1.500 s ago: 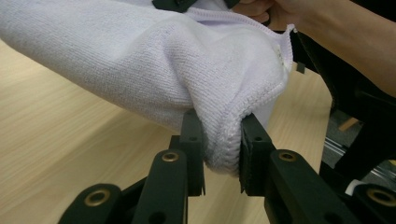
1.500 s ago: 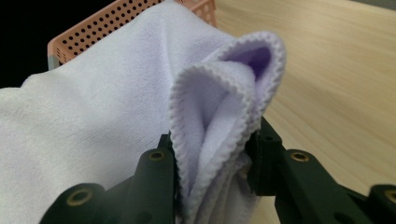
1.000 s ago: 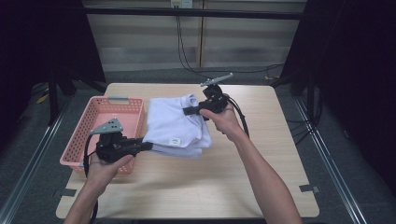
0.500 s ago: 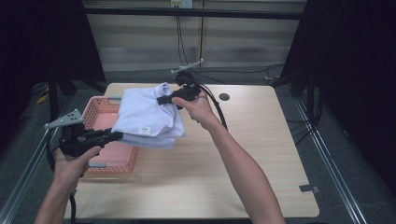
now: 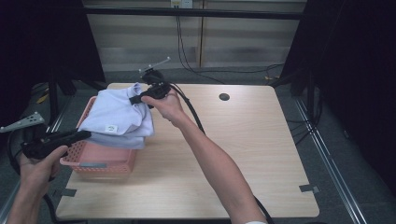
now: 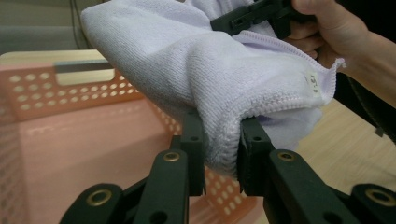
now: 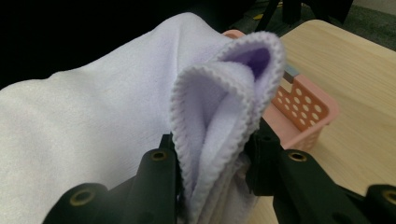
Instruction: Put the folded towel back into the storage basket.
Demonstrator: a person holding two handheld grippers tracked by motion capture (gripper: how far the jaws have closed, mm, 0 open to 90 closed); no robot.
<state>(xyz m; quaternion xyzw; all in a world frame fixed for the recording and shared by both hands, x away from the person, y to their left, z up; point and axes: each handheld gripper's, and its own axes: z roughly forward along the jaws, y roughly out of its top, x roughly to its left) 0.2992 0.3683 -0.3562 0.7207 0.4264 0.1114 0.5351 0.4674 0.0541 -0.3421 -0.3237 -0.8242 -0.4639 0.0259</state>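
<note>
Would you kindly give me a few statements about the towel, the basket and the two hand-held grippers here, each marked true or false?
1. Both hand-held grippers are clamped on the folded towel. True: the left hand-held gripper and the right hand-held gripper each pinch a folded edge.
2. The towel lies flat on the table. False: it is held up over the pink basket.
3. The basket sits at the table's right side. False: it sits at the left edge.
4. The towel is pale lilac with a small tag on it. True.
5. The basket's walls are perforated. True.
</note>
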